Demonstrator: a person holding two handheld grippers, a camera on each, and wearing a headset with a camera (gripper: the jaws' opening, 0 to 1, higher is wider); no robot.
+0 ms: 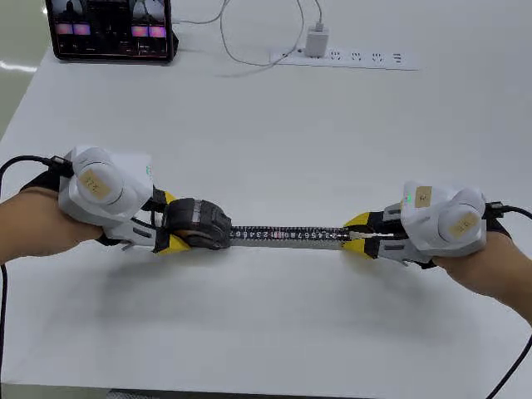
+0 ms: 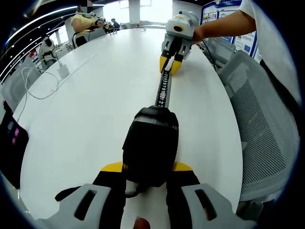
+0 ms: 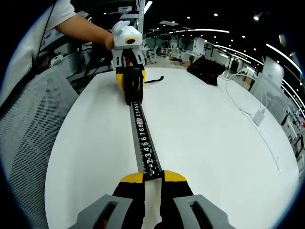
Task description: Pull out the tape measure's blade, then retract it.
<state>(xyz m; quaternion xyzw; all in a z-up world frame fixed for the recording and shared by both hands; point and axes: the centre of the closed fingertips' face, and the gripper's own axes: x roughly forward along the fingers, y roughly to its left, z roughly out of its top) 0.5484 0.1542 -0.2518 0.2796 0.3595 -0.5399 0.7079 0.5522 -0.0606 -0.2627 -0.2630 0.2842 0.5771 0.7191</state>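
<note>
Holding the tape measure (image 1: 198, 224) by its black case, the left gripper (image 1: 171, 221) has its jaws closed against the case's two sides. The right gripper (image 1: 359, 235) has its jaws pinched nearly together on the tip of the blade (image 1: 287, 234). The blade runs straight between them along the near edge of the desk (image 1: 274, 125), about midway between the side edges; I cannot tell whether it touches the top.

The risk lies in the return. If the right jaws let go at this length, the spring would likely snap the blade back hard against the case, and it could whip or kink. A loose hold on the case might also let it twist.

A tablet (image 1: 110, 29) stands at the far left corner, and a power strip (image 1: 345, 58) with a charger (image 1: 317, 40) lies along the far edge — both well apart from the blade's line.
</note>
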